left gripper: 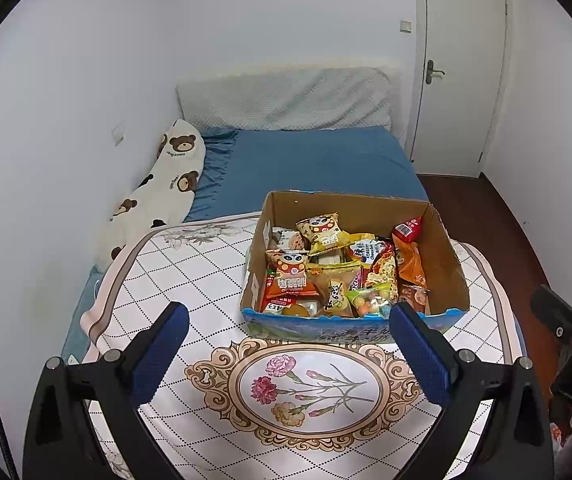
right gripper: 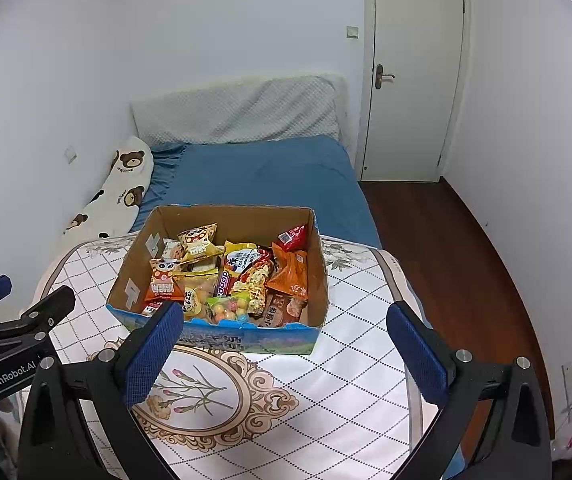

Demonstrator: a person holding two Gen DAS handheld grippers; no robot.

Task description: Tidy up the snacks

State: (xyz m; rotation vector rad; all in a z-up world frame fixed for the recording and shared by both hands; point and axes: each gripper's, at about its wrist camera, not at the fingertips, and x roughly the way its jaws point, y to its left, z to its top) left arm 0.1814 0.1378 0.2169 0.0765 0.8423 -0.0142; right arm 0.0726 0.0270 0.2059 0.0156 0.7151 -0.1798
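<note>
An open cardboard box (left gripper: 452,264) (right gripper: 318,276) with a blue printed front stands on a white quilted mat (left gripper: 189,280) (right gripper: 346,380) on the bed. It holds several snack packs: a panda bag (left gripper: 292,266) (right gripper: 163,276), a yellow panda bag (left gripper: 322,232) (right gripper: 197,240), a noodle pack (left gripper: 380,272) (right gripper: 251,276), an orange pouch (left gripper: 410,260) (right gripper: 290,272), a red packet (left gripper: 408,228) (right gripper: 292,236) and a bag of coloured balls (left gripper: 370,300) (right gripper: 227,308). My left gripper (left gripper: 289,314) is open and empty in front of the box. My right gripper (right gripper: 285,312) is open and empty, also in front of it.
A blue bed sheet (left gripper: 318,160) (right gripper: 265,176) lies behind the box, with a bear-print pillow (left gripper: 165,184) (right gripper: 121,188) along the left wall and a grey headboard cushion (left gripper: 286,100). A white door (left gripper: 462,72) (right gripper: 414,80) and brown floor (right gripper: 446,260) are at right.
</note>
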